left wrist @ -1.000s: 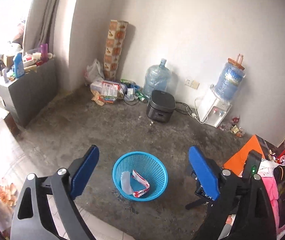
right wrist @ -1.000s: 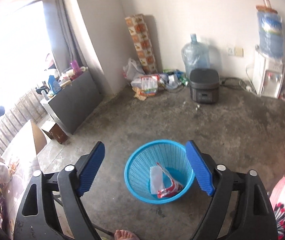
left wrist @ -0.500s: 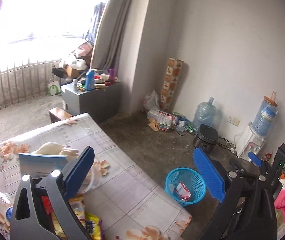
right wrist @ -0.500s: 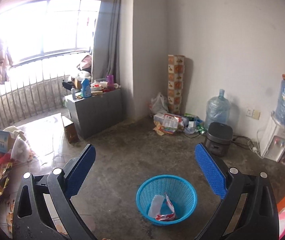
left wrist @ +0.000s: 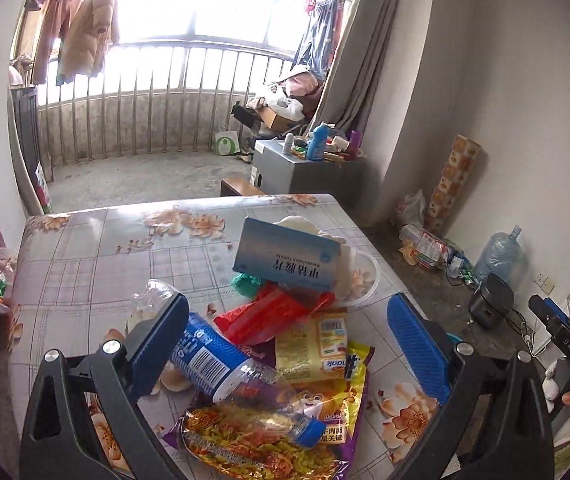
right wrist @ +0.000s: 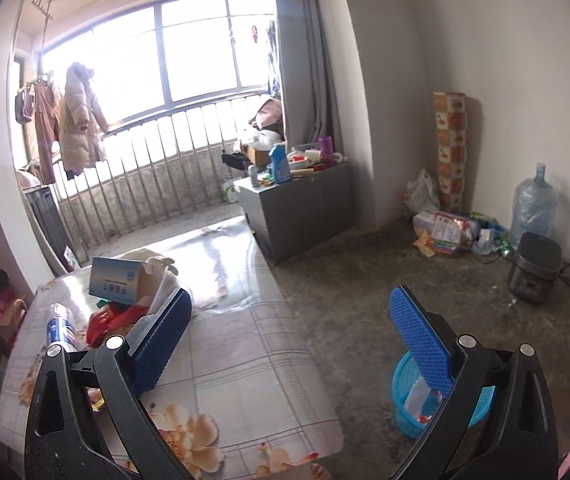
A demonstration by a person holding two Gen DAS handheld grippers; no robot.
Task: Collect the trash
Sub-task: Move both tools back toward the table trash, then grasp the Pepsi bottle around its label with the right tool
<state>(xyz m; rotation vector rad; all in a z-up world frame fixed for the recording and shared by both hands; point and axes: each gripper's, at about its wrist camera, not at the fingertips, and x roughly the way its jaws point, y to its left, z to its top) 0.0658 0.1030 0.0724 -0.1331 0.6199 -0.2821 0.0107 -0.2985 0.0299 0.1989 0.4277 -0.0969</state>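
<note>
A heap of trash lies on the floral table [left wrist: 97,248]: a clear bottle with a blue label [left wrist: 221,364], a noodle packet [left wrist: 261,440], a yellow snack packet [left wrist: 317,344], a red wrapper [left wrist: 269,312] and a blue box [left wrist: 285,256]. My left gripper [left wrist: 289,348] is open and empty, just above the bottle and packets. My right gripper [right wrist: 293,340] is open and empty over the table's right edge. The blue trash basket [right wrist: 409,404] stands on the floor, holding wrappers, partly behind my right finger. The box [right wrist: 117,280] and bottle [right wrist: 59,326] also show in the right wrist view.
A grey cabinet [right wrist: 301,208] with bottles stands behind the table. A black cooker [right wrist: 533,268], water jug [right wrist: 533,204] and floor litter [right wrist: 445,232] line the wall. The right gripper's body [left wrist: 565,340] shows at the left view's right edge.
Both grippers swung left and up from the basket on the floor to the table. The left one now hovers over the trash heap; both stayed open.
</note>
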